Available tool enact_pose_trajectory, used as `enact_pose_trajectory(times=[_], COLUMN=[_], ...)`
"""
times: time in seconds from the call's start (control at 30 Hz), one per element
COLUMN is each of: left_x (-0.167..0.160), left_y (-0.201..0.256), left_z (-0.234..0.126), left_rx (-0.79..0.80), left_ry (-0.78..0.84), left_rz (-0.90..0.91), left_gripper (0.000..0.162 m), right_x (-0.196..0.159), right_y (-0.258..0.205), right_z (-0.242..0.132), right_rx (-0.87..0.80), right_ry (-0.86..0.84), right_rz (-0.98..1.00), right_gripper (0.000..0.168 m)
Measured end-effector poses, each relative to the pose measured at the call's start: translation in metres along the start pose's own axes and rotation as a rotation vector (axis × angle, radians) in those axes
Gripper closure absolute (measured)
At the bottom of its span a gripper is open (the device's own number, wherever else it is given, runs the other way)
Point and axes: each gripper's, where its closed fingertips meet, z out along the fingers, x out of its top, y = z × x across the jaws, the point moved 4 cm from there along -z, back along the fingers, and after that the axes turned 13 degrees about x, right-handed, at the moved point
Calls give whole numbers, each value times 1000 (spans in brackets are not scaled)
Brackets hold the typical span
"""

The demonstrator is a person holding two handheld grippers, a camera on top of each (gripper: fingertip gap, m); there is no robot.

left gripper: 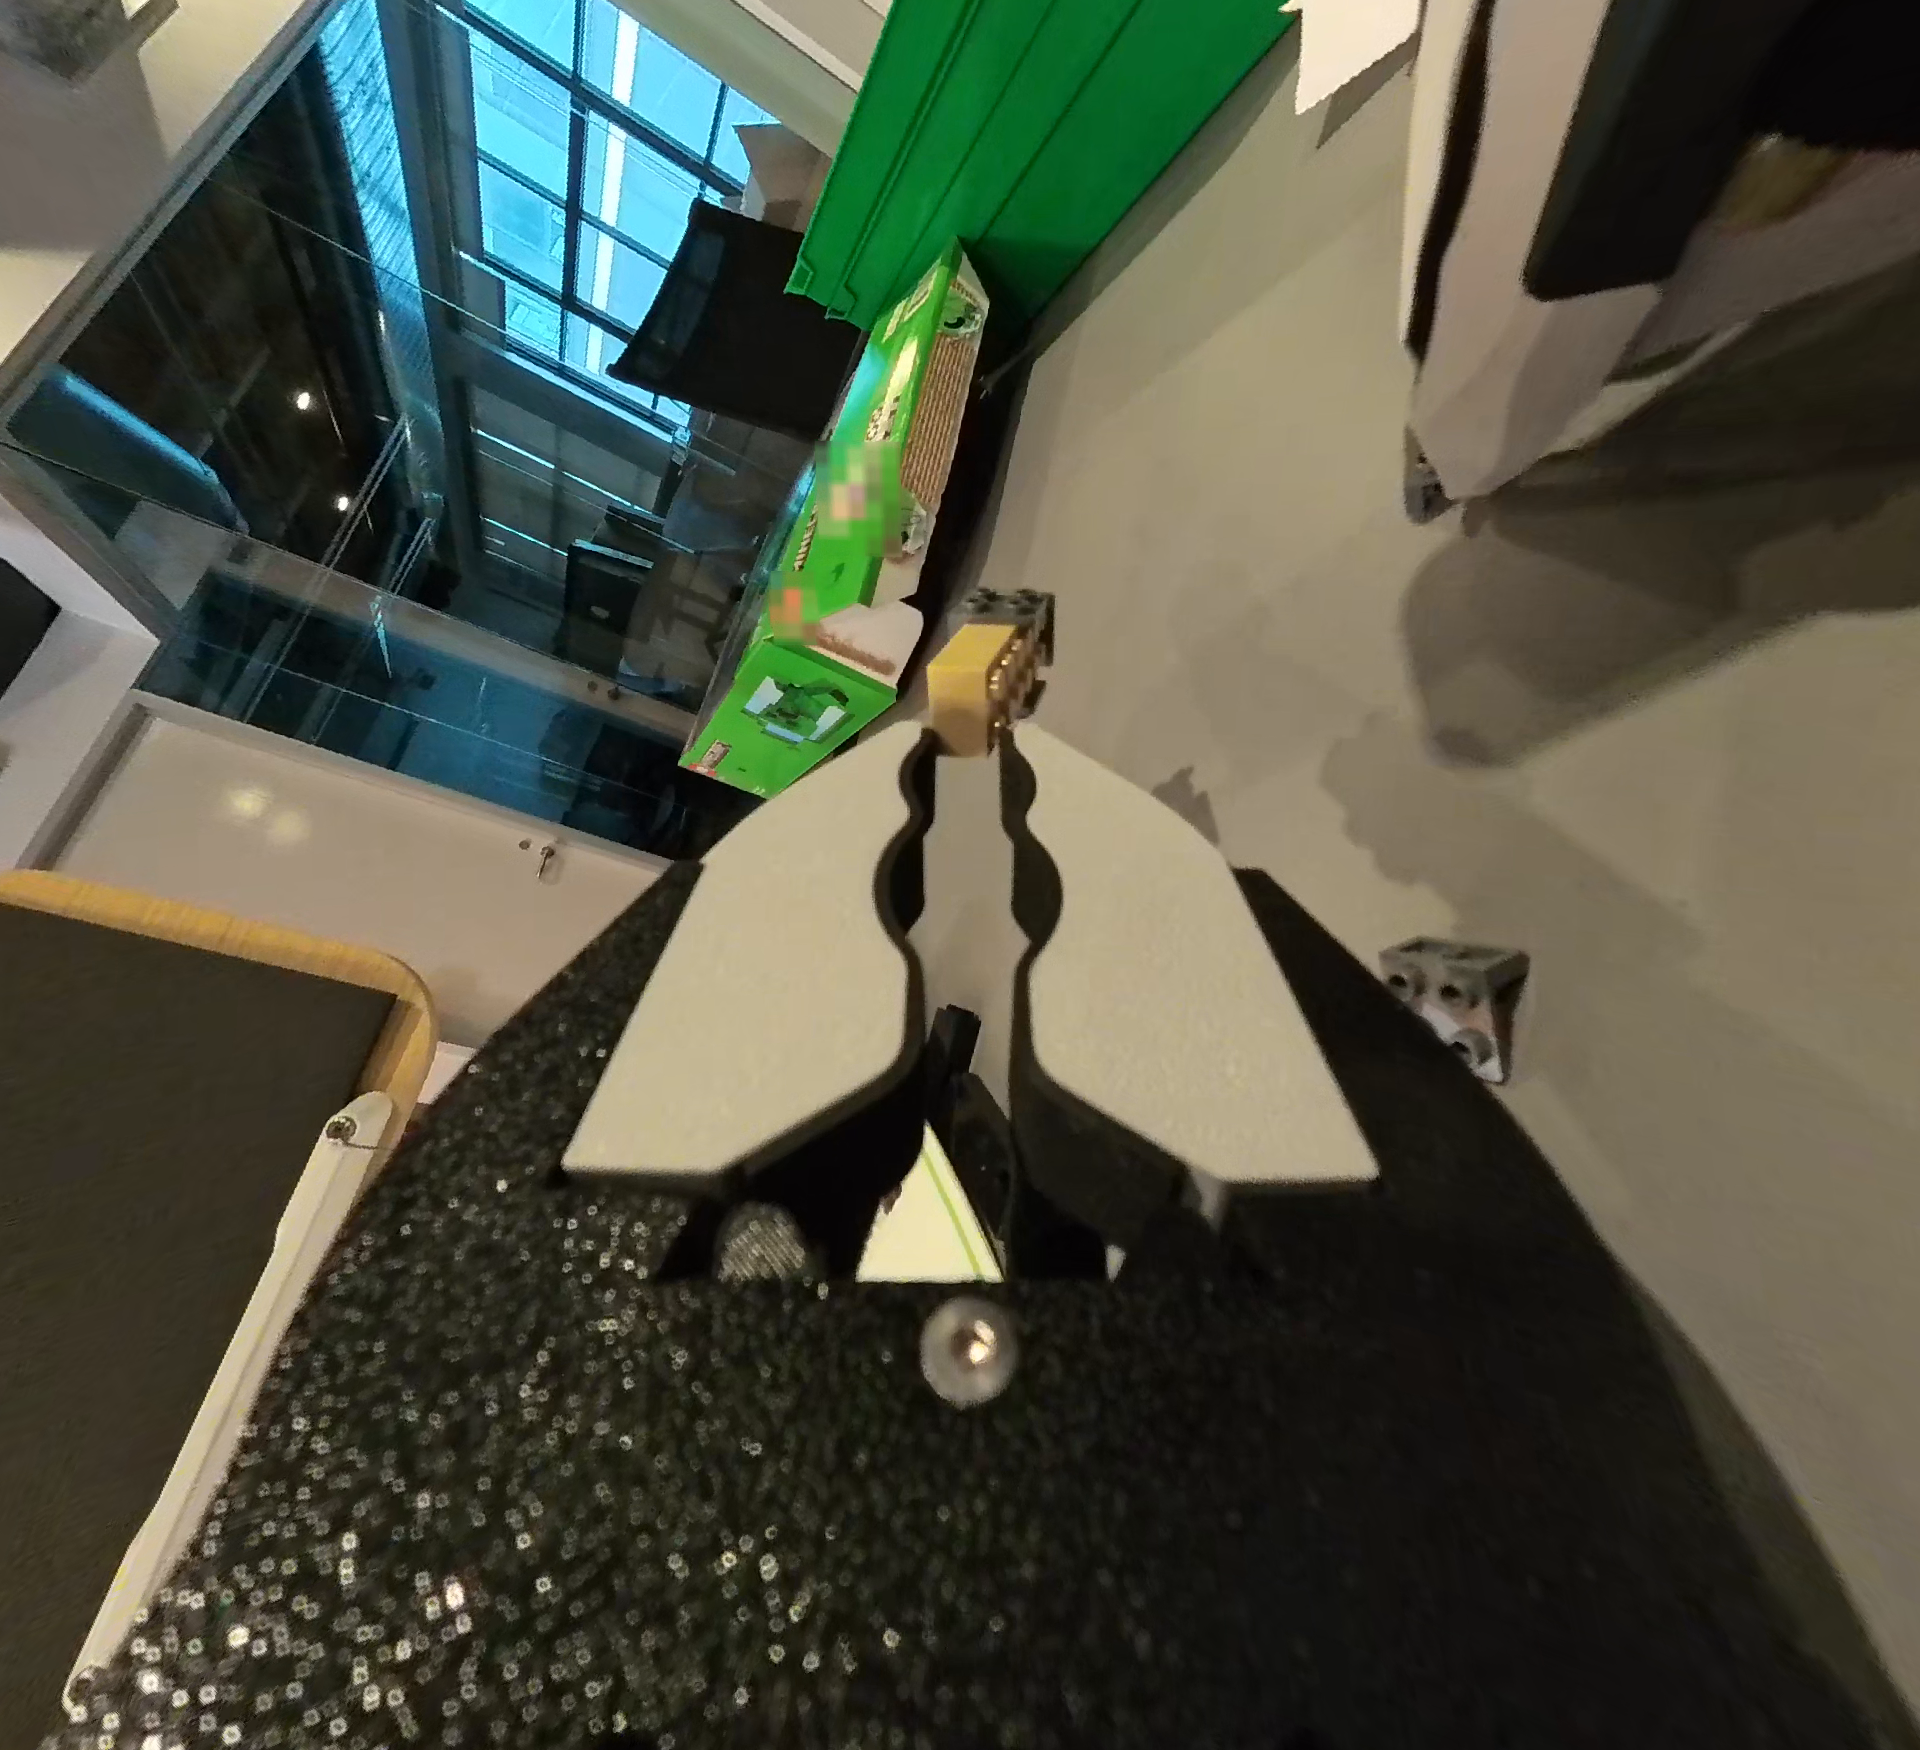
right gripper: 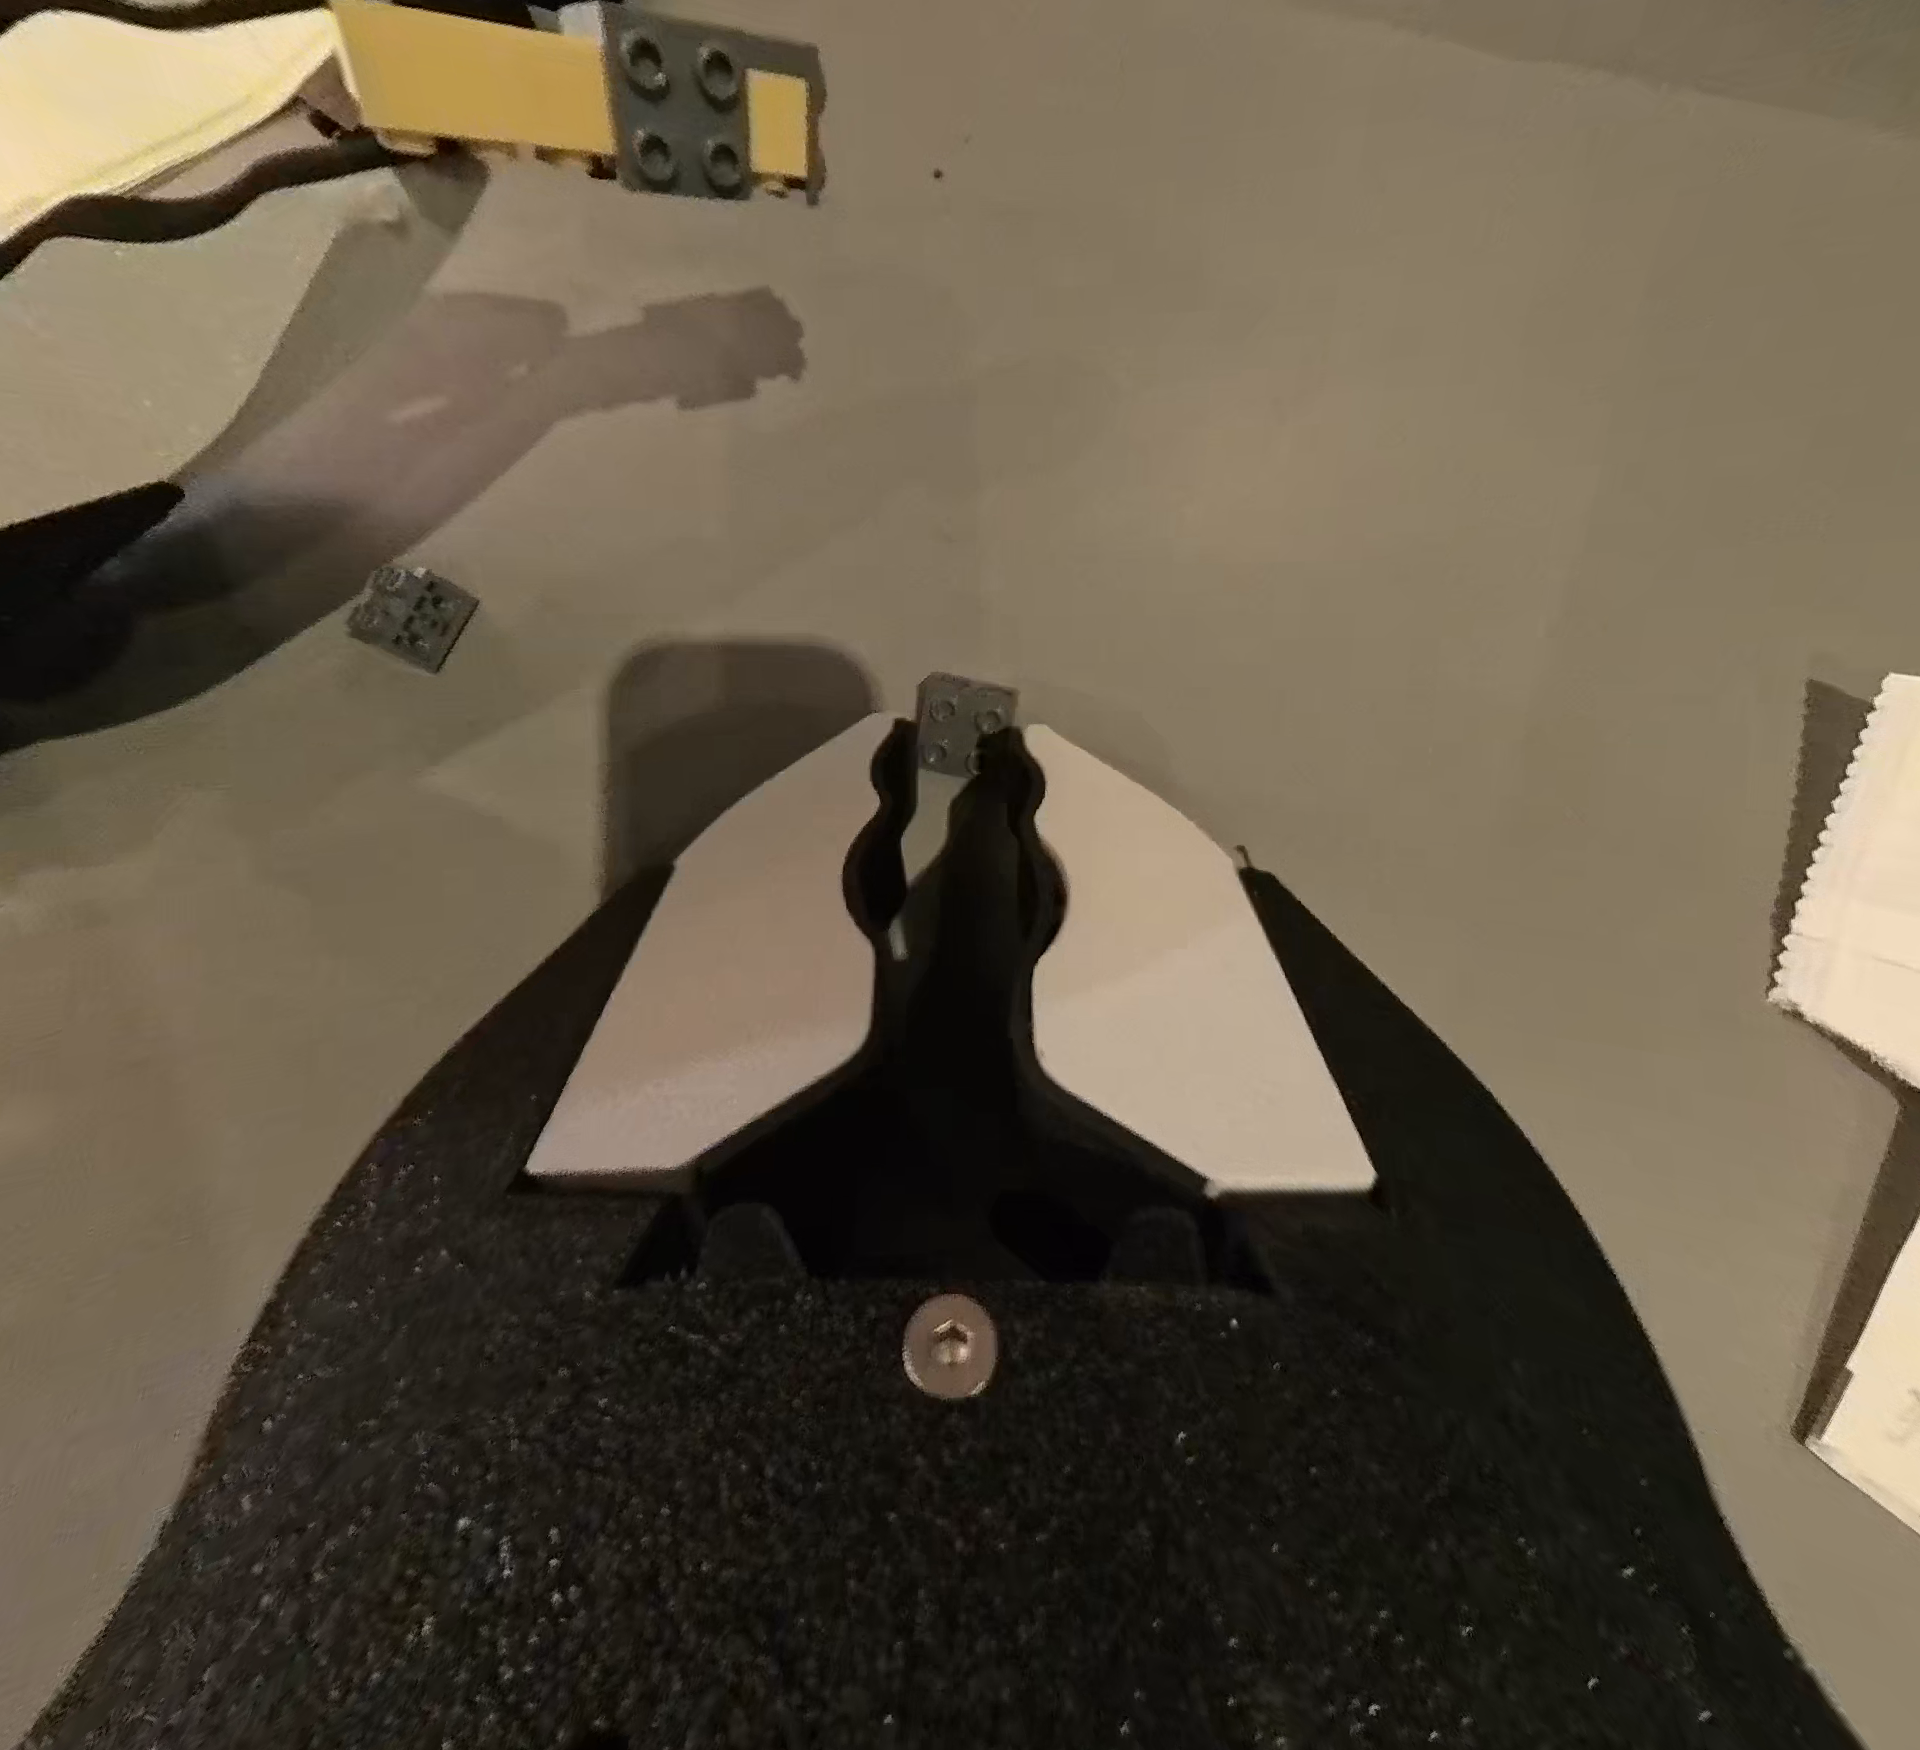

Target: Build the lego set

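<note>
1. The left gripper is seen at the centre of the left wrist view, its jaws closed to a narrow gap on the near end of a tan brick assembly, which is held clear of the grey table.
2. A dark grey plate is fixed across the far part of that assembly; in the right wrist view the same assembly is shown at the upper left, lengthwise, with the four-stud plate near its free end.
3. The right gripper is seen at the centre of its own view, jaws nearly closed on a small dark grey plate, which is pinched at a tilt.
4. A loose grey piece is left on the table at the left of the frame, apart from both tools.
5. A green set box and a green bin are placed beyond the left gripper, in the upper middle of its view.
6. A white paper bag is seen at the right edge of the right wrist view.
</note>
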Motion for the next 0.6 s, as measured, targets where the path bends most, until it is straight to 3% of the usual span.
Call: enact_pose_trajectory(times=[0.13, 0.33, 0.6], left_x=[0, 2, 20], left_y=[1, 4, 18], left_z=[0, -1, -10], left_rx=[-7, -11, 49], left_ry=[-3, 13, 130], left_rz=[-1, 32, 391], left_gripper=[151, 151, 151], right_x=[9, 51, 51], right_y=[-5, -33, -40], right_z=[-3, -28, -28], right_rx=[4, 149, 258], right_ry=[52, 369, 446], right_rz=[-90, -245, -203], right_gripper=[153, 153, 153])
